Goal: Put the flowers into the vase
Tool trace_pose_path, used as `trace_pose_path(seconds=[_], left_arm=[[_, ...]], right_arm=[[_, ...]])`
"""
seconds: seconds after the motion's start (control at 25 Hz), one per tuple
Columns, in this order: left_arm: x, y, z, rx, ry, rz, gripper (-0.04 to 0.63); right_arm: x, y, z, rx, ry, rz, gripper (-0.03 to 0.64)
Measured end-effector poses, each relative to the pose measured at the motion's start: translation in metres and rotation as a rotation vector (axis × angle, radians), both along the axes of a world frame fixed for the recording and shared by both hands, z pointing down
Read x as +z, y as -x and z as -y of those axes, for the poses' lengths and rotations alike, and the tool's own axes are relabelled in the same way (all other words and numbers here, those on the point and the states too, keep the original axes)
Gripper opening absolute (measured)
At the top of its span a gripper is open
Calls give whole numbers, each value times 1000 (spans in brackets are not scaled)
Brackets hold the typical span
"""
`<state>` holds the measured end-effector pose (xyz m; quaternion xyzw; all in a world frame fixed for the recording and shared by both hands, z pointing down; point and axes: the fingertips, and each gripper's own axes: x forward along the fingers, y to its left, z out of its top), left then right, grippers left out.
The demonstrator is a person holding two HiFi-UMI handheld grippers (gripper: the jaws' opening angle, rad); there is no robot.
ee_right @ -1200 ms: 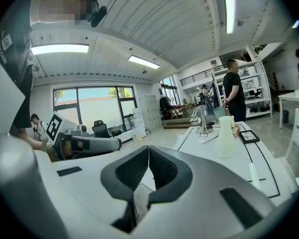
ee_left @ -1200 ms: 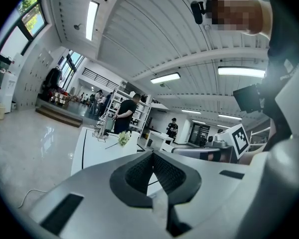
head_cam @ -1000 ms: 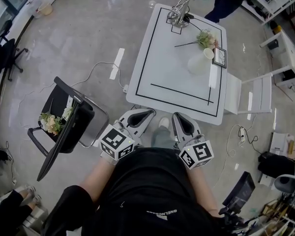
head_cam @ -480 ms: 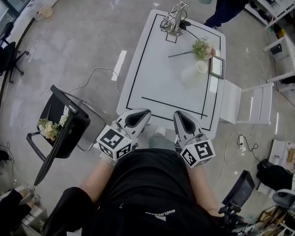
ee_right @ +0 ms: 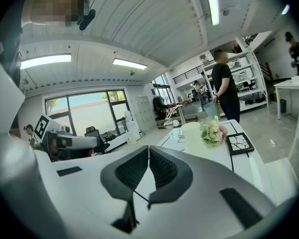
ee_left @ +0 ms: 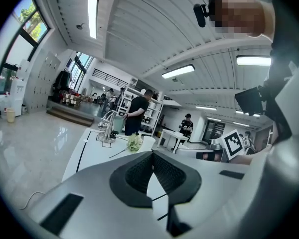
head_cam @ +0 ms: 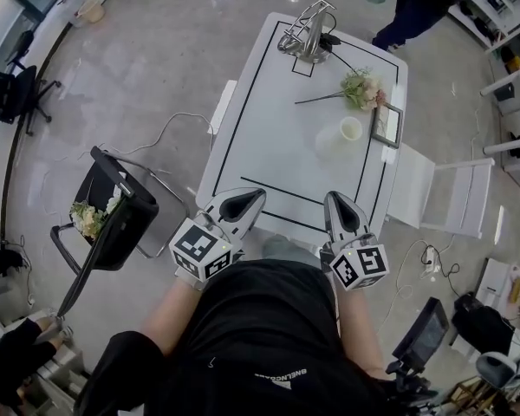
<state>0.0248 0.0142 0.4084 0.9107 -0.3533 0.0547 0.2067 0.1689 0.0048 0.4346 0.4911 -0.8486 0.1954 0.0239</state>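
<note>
A bunch of pale flowers (head_cam: 361,88) with a long stem lies on the far right part of the white table (head_cam: 269,137). A white vase (head_cam: 347,132) stands just in front of the flowers. My left gripper (head_cam: 248,199) is shut and empty, held over the table's near edge on the left. Over the same edge further right, my right gripper (head_cam: 339,204) is also shut and empty. The flowers (ee_left: 134,142) show far off beyond the left jaws. From the right gripper view, the vase (ee_right: 192,133) and flowers (ee_right: 213,130) are ahead.
A metal stand (head_cam: 308,29) sits at the table's far end and a dark framed tile (head_cam: 387,126) at its right edge. A black chair (head_cam: 113,224) holding other flowers is to my left, a white chair (head_cam: 446,193) to the right. A person (head_cam: 420,3) stands beyond the table.
Both grippers have come forward to the table's near edge, still shut. The table and the things on it now lie closer in front of me.
</note>
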Motion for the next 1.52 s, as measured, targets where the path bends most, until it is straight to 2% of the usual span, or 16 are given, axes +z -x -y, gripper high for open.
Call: trace_pose_path(seconds=[0.32, 0.52, 0.76, 1.0, 1.12, 1.32, 1.52], left_arm=[[7, -28, 21, -76, 25, 48, 5], [14, -44, 24, -123, 56, 73, 5], [20, -51, 27, -166, 77, 92, 6], [22, -50, 44, -193, 73, 98, 6], [23, -54, 54, -196, 70, 94, 6], [35, -61, 57, -193, 98, 93, 6], [43, -62, 61, -192, 120, 94, 6]], right_arm=[[23, -77, 43, 62, 26, -17, 12], [41, -113, 70, 40, 28, -76, 12], [55, -136, 108, -54, -23, -262, 14], [59, -133, 150, -152, -104, -435, 22], [64, -124, 170, -217, -125, -529, 77], [76, -109, 202, -320, -170, -715, 131], [89, -106, 236, -390, -176, -899, 210]])
